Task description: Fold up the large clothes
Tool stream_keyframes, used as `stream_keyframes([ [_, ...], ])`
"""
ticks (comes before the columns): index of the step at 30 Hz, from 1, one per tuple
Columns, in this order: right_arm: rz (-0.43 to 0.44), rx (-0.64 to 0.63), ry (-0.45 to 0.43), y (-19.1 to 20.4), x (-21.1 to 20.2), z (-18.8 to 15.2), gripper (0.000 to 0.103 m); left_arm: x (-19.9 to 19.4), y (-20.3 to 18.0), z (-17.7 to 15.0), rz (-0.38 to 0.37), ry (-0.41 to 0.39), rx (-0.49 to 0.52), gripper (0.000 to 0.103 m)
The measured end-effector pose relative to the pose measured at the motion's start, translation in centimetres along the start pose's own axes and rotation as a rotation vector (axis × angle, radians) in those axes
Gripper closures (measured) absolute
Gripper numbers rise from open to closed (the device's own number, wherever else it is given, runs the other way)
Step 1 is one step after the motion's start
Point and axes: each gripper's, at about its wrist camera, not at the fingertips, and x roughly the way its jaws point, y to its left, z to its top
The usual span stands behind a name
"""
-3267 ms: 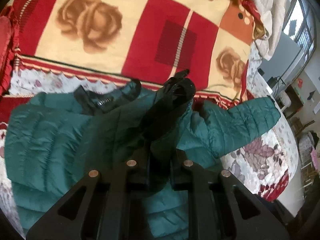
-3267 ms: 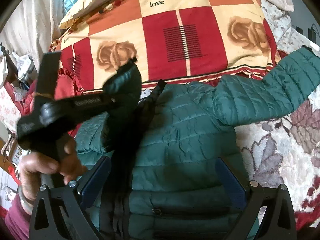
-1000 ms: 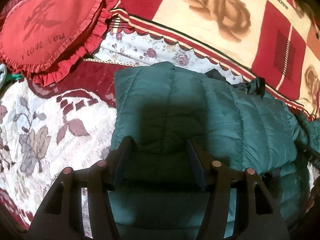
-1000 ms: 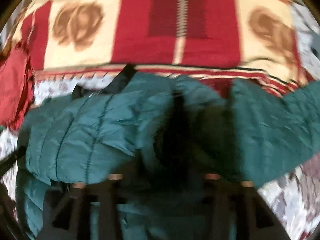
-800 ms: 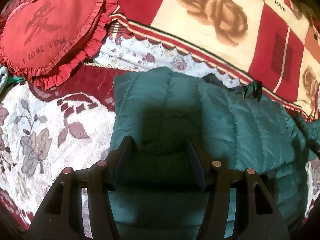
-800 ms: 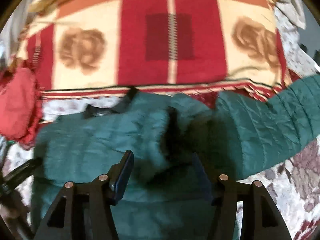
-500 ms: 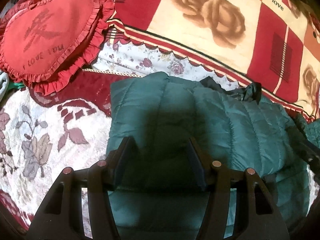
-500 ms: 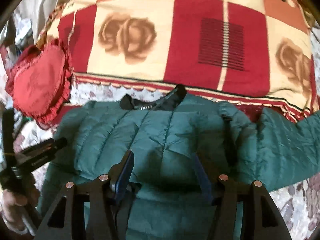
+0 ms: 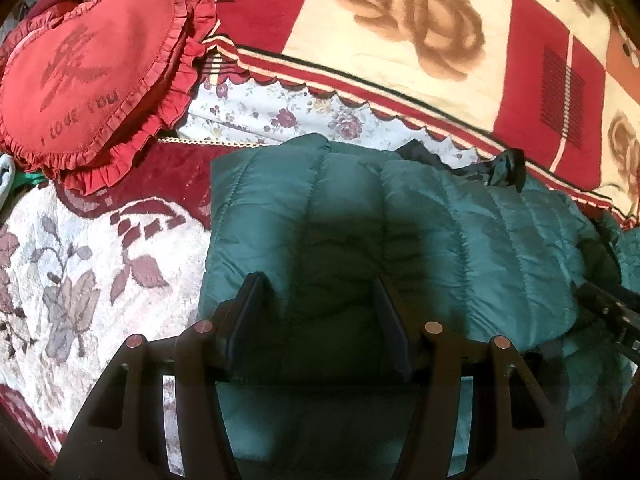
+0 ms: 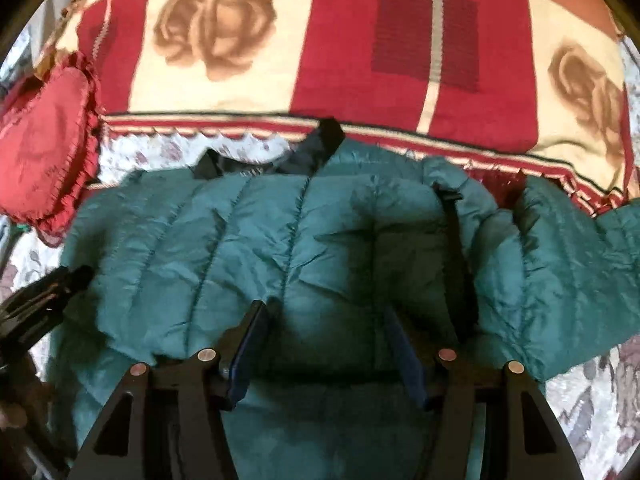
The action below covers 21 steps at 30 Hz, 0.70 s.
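Note:
A dark green quilted puffer jacket (image 9: 400,216) lies spread on the bed, its black collar (image 9: 508,166) toward the blanket. One side is folded across the body, making a straight left edge. In the right wrist view the jacket (image 10: 280,248) fills the middle and its right sleeve (image 10: 580,272) sticks out to the right. My left gripper (image 9: 318,292) is open and empty just above the folded part. My right gripper (image 10: 326,316) is open and empty above the jacket's chest. The left gripper's tip (image 10: 52,284) shows at the jacket's left edge.
A red heart-shaped frilled cushion (image 9: 84,68) lies left of the jacket. A red and cream rose blanket (image 9: 420,44) lies behind the collar. The floral bedspread (image 9: 80,280) shows at the left and also at the lower right (image 10: 600,392).
3.3 s ago my left gripper was shut on the jacket's black-lined front, lifted. It has let go; that side now lies folded over the body. Both grippers are open and hover over the jacket.

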Motion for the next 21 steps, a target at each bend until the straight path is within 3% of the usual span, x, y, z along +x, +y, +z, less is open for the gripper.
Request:
stream_keyframes([
  [3, -0.003, -0.009, -0.032, 0.0, -1.1, -0.5, 0.045, -0.8, -0.1, -0.2, -0.013, -0.006, -0.005, 0.046],
  [9, -0.032, 0.010, 0.053, -1.0, 1.6, -2.0, 0.045, -2.4, -1.4, -0.7, -0.017, -0.021, 0.025, 0.046],
  [19, -0.021, 0.000, 0.004, -1.4, -3.0, -2.8, 0.044, -4.3, -3.5, -1.2, -0.048, -0.047, 0.054, 0.046],
  [21, -0.021, -0.004, 0.000, -1.4, -3.6, -3.1, 0.040, -4.4, -4.0, -1.3, -0.049, -0.048, 0.060, 0.046],
])
